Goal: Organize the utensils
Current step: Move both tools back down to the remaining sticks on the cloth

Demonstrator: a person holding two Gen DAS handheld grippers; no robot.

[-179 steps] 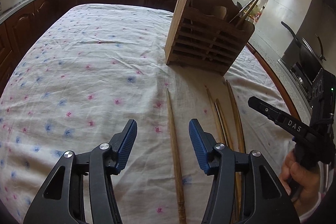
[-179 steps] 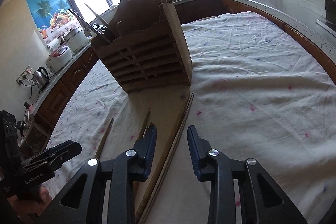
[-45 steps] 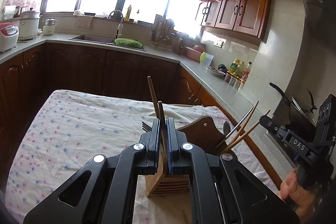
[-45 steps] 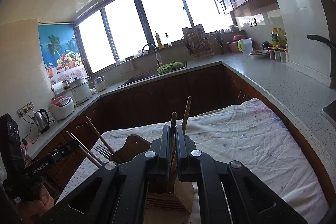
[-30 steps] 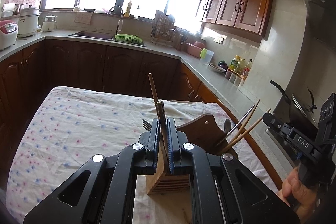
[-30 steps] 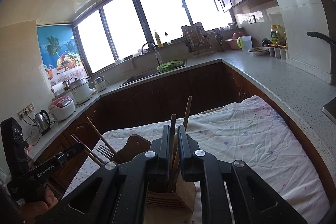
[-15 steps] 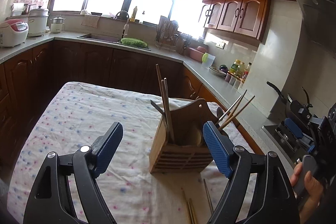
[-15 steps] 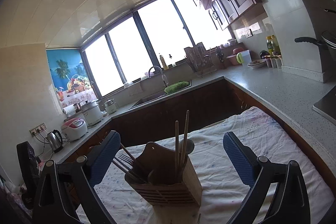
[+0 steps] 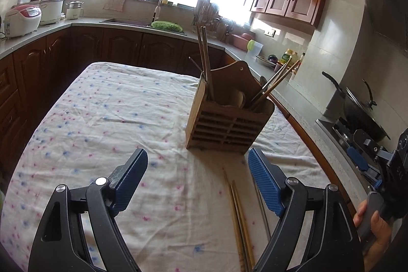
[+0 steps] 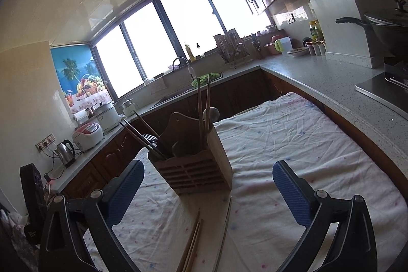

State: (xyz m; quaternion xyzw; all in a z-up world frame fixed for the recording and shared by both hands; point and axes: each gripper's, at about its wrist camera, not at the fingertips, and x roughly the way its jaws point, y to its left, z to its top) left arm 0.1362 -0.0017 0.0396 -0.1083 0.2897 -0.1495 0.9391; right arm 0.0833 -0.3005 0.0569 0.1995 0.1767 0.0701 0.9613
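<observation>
Lower ends of the chopsticks [image 9: 207, 63] standing in the wooden holder [image 9: 224, 124] hidden behind its wall; spoon [image 10: 211, 114] visible only as a rounded tip above the backboard. Loose chopsticks on the cloth [image 9: 241, 218] cut off by the bottom edge in both views. Right gripper [image 9: 362, 162] partly out of frame at the right edge. Dish rack contents [image 10: 230, 47] too small to tell

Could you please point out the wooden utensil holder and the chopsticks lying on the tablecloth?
wooden utensil holder [image 9: 224, 129]: left wrist view, slatted front face.
chopsticks [image 9: 241, 218]: left wrist view, mid-shaft of the pair.
</observation>
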